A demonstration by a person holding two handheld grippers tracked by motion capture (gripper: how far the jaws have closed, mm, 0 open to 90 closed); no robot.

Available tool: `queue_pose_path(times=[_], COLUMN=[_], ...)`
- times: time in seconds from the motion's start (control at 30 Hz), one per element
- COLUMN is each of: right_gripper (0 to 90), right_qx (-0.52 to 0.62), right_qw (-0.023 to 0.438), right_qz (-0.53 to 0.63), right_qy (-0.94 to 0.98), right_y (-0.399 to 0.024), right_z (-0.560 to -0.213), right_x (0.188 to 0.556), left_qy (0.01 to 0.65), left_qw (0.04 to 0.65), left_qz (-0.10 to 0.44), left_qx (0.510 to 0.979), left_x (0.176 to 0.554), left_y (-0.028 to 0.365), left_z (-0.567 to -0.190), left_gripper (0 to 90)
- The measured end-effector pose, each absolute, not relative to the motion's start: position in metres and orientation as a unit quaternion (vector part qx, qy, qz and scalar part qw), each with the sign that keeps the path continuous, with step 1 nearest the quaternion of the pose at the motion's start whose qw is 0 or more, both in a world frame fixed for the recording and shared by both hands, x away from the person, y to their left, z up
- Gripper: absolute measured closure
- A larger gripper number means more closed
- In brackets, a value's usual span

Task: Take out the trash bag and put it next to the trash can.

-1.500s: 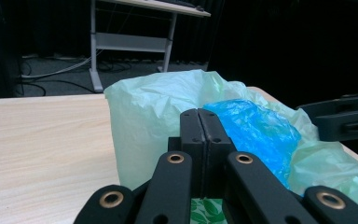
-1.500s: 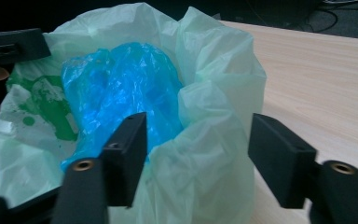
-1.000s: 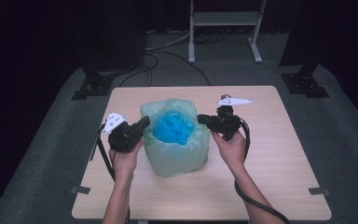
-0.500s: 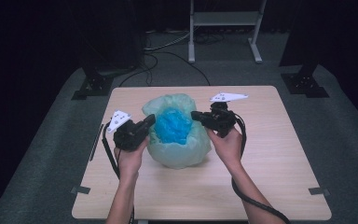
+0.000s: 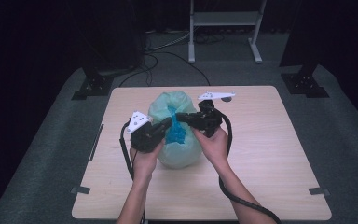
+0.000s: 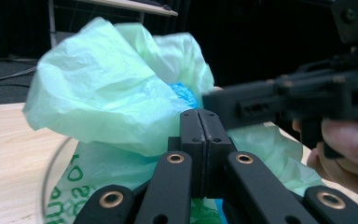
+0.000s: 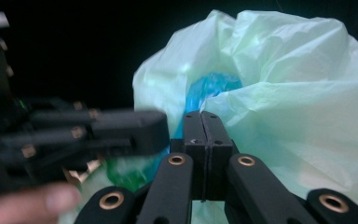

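While both pairs of tongs sit at the mouth of the bag, we see each one closed, its two black jaws pressed flat together. The left tongs reach in from the left side of the pale green plastic bag, and in the left gripper view their closed tips lie against a fold of the thin green film; whether film is actually pinched between them we cannot tell. The right tongs come in from the other side, and in the right gripper view their shut tips rest just under the blue opening, with the green film bulging to the right of them. The two pairs nearly meet over the bag's mouth, tip close to tip.

Inside the bag we make out a crumpled blue mass, showing through the narrow gap between the gathered edges. The bag stands rounded and full, with green printed lettering low on its side.

Moving outward, the left hand and the right hand hold the gripper bodies on either side of the bag, forearms coming from the near edge. The bag sits near the middle of the light wooden bench, slightly towards the far side. Beyond it lie grey floor and a white metal stand.
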State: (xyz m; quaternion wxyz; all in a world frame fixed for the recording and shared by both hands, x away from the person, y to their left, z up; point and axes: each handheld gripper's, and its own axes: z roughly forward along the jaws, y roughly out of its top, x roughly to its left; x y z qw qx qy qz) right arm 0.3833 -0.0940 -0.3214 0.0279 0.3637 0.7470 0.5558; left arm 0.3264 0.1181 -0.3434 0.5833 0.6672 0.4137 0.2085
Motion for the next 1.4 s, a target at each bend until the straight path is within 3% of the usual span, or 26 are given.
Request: queue_pose_path(times=[0.3, 0.6, 0.9, 1.03, 1.23, 1.4], right_gripper=[89.7, 75.7, 66.0, 69.7, 88.7, 90.0], right_qx=[0.376, 0.383, 0.387, 0.389, 0.385, 0.391], right_qw=[-0.018, -0.072, -0.085, -0.072, -0.046, -0.042], right_qz=[0.588, 0.587, 0.559, 0.536, 0.514, 0.513], right_qy=[0.716, 0.709, 0.728, 0.746, 0.765, 0.763], right_y=[-0.097, -0.095, -0.084, -0.077, -0.070, -0.073], right_z=[-0.325, -0.329, -0.324, -0.321, -0.318, -0.321], right_x=[0.389, 0.400, 0.408, 0.410, 0.410, 0.412], left_qy=[0.411, 0.408, 0.403, 0.402, 0.400, 0.395], left_qw=[0.577, 0.577, 0.574, 0.573, 0.573, 0.575], left_qz=[0.204, 0.204, 0.208, 0.209, 0.209, 0.207], left_qx=[0.676, 0.678, 0.682, 0.683, 0.684, 0.686], left_x=[0.328, 0.327, 0.326, 0.326, 0.325, 0.323], left_y=[0.108, 0.105, 0.104, 0.103, 0.103, 0.104], left_z=[-0.350, -0.350, -0.350, -0.350, -0.351, -0.349], left_gripper=[89.7, 89.6, 89.4, 89.4, 88.2, 83.6])
